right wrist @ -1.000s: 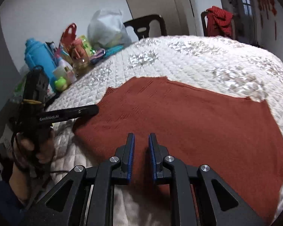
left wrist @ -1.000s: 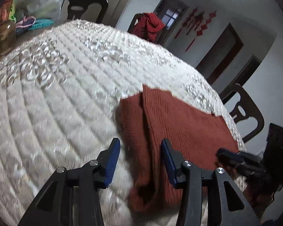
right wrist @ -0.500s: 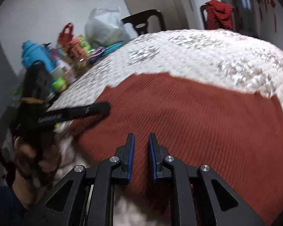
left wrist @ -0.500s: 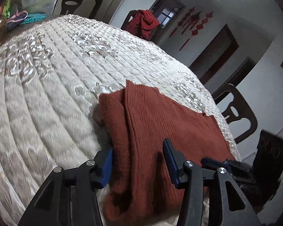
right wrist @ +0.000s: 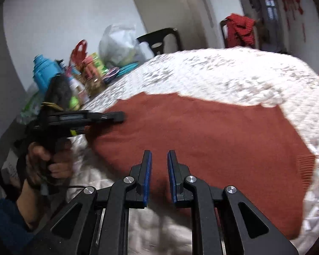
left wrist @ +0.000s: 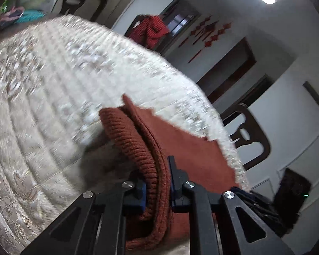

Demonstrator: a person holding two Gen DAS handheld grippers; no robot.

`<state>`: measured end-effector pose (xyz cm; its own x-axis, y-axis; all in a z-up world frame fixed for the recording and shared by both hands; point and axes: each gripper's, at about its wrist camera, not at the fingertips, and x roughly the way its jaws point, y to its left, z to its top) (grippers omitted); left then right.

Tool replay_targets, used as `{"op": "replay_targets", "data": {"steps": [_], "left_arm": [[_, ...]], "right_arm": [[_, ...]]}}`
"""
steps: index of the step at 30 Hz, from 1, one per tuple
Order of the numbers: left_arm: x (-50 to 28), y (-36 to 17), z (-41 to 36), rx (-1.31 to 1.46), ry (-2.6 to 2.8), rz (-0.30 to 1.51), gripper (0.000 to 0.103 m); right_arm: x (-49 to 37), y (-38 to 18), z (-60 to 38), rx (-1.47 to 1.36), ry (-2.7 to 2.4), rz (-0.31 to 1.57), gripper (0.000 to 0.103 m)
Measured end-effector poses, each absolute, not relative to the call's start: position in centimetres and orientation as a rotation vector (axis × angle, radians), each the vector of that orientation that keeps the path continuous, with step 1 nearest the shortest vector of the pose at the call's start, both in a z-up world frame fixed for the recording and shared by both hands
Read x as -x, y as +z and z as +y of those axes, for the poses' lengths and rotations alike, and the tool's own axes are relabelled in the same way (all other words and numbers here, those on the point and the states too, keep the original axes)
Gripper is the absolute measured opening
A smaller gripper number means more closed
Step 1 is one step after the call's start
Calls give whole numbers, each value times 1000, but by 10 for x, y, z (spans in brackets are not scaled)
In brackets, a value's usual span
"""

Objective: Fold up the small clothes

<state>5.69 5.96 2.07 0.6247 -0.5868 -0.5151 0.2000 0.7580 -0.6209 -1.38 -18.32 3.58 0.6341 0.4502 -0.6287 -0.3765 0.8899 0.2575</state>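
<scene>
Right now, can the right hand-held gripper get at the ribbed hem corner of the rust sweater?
Probably yes: the hem corner lies uncovered on the quilt, right of the right hand-held gripper, nothing between.

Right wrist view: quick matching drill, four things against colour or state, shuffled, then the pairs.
Things:
1. sweater
2. bottle
3. chair
4. bedspread

States:
A. blue, at the far left among clutter
B. rust-red, spread on the bedspread
C. white, quilted
D. dark, behind the plastic bag

Pairs: 1-B, 2-A, 3-D, 4-C
</scene>
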Motion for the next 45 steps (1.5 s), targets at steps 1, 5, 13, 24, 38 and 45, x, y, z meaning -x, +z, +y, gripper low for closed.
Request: {"op": "replay_targets", "data": {"steps": [1, 5, 13, 24, 38, 45], "left_arm": [[-56, 31, 55, 544, -499, 751, 17], [-57, 69, 26, 489, -574, 698, 17], [-84, 82, -74, 403, -738, 754, 17], [-91, 45, -123, 402, -862, 899, 37], [-67, 34, -60, 279, -673, 799, 40], [-63, 19, -67, 223, -644, 779, 40]], "right_arm": [[14, 37, -188, -110, 458, 741, 15], [16, 44, -219, -153, 371, 711, 15], [25, 48, -267, -247, 274, 687, 15], [24, 35, -301, -424, 284, 710, 37], [9, 12, -314, -729, 423, 806, 44], [8, 5, -320, -731, 371, 894, 44]]}}
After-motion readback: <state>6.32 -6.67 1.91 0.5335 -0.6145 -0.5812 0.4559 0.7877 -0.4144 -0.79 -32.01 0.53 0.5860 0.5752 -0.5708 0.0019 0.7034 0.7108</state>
